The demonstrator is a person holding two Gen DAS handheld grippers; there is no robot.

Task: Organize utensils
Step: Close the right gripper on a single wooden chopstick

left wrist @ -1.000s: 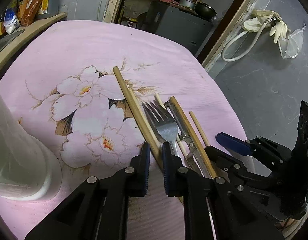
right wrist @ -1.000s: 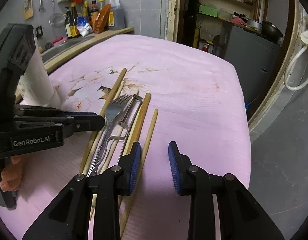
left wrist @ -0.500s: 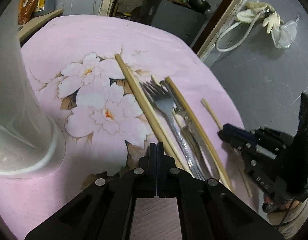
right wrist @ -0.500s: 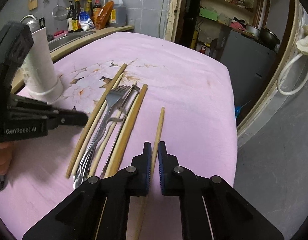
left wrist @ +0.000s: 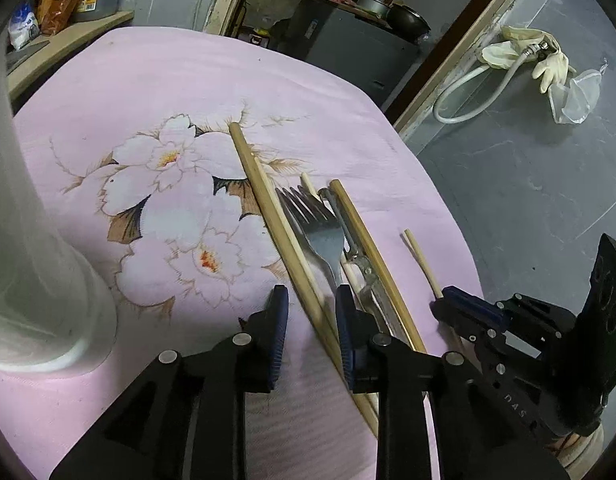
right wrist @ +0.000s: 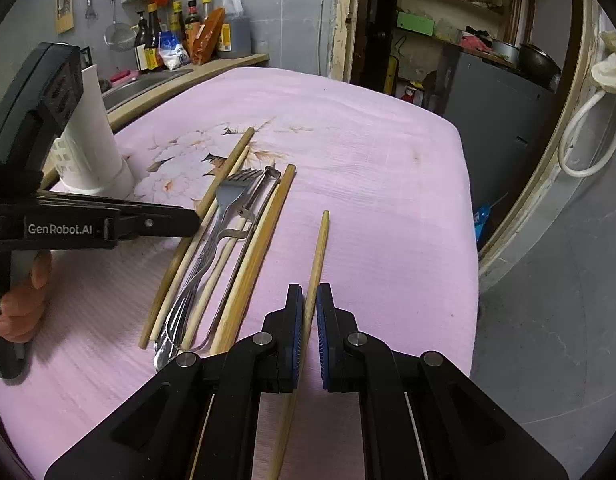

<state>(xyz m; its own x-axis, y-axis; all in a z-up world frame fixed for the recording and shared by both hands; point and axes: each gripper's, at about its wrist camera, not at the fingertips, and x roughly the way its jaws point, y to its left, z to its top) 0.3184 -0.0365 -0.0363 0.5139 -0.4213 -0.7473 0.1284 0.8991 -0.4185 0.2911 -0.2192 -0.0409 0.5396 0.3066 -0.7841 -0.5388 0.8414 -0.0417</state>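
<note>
Several wooden chopsticks, a metal fork (left wrist: 321,236) and a metal peeler (left wrist: 353,244) lie in a row on the pink flowered cloth (left wrist: 168,80). My left gripper (left wrist: 308,308) is open, its jaws on either side of the leftmost chopstick (left wrist: 268,204). My right gripper (right wrist: 308,312) is shut on a single chopstick (right wrist: 317,252) that lies apart, right of the row. The fork (right wrist: 224,208) and peeler (right wrist: 252,208) also show in the right wrist view. The right gripper shows at the lower right of the left wrist view (left wrist: 459,308).
A white utensil holder (left wrist: 24,240) stands on the cloth at the left; it also shows in the right wrist view (right wrist: 92,144). The table's right edge (right wrist: 467,240) drops to a grey floor. Bottles (right wrist: 188,36) stand on a counter behind.
My left gripper was shut half a second ago and is now open around the leftmost chopstick. My right gripper closed on the single chopstick, which now lies apart from the row.
</note>
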